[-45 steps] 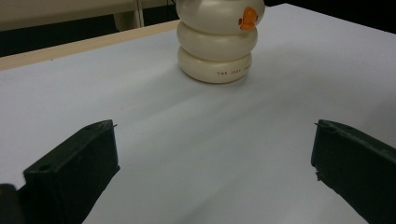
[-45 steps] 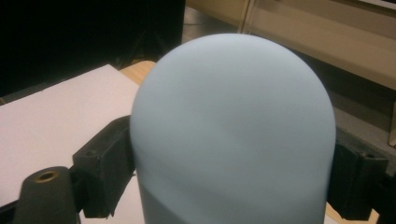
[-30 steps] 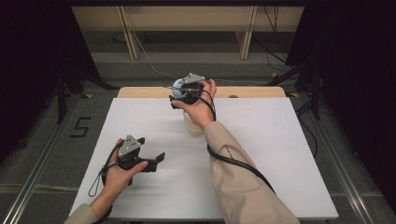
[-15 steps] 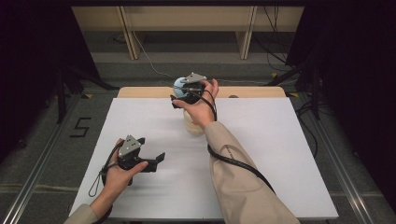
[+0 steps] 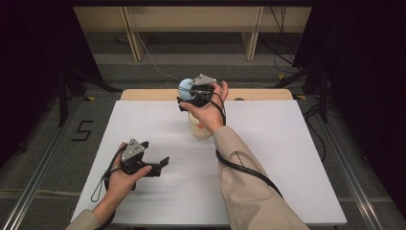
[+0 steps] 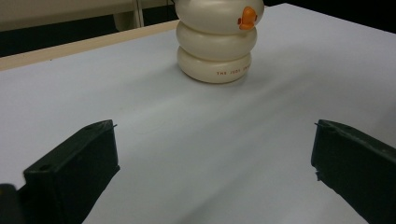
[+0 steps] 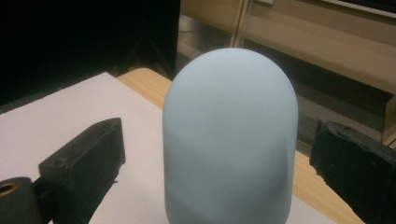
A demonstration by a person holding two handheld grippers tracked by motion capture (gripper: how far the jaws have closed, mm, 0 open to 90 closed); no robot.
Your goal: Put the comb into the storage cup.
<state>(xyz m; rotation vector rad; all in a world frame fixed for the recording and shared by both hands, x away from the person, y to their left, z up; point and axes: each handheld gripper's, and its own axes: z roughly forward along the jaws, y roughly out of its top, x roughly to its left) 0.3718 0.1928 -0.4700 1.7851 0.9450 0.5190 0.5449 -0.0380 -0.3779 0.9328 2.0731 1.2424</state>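
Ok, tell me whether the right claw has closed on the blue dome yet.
Open. In the right gripper view the right claw has its jaws spread wide on either side of the blue dome, with gaps on both sides.

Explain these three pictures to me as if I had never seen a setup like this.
No robot here: a person stands at a white table with a hand-held gripper in each hand, a tool with two black jaws.

The high view looks down from above the person's side. The left hand-held gripper is near the table's front-left, the right hand-held gripper is at the far edge.

The other two pictures come from cameras riding on the grippers, looking out between their jaws. The left gripper view shows open jaws with nothing between them, and ahead a cream ringed toy with an orange beak standing on the table. The right gripper view shows a pale blue dome between wide jaws that do not touch it, so nothing is held.
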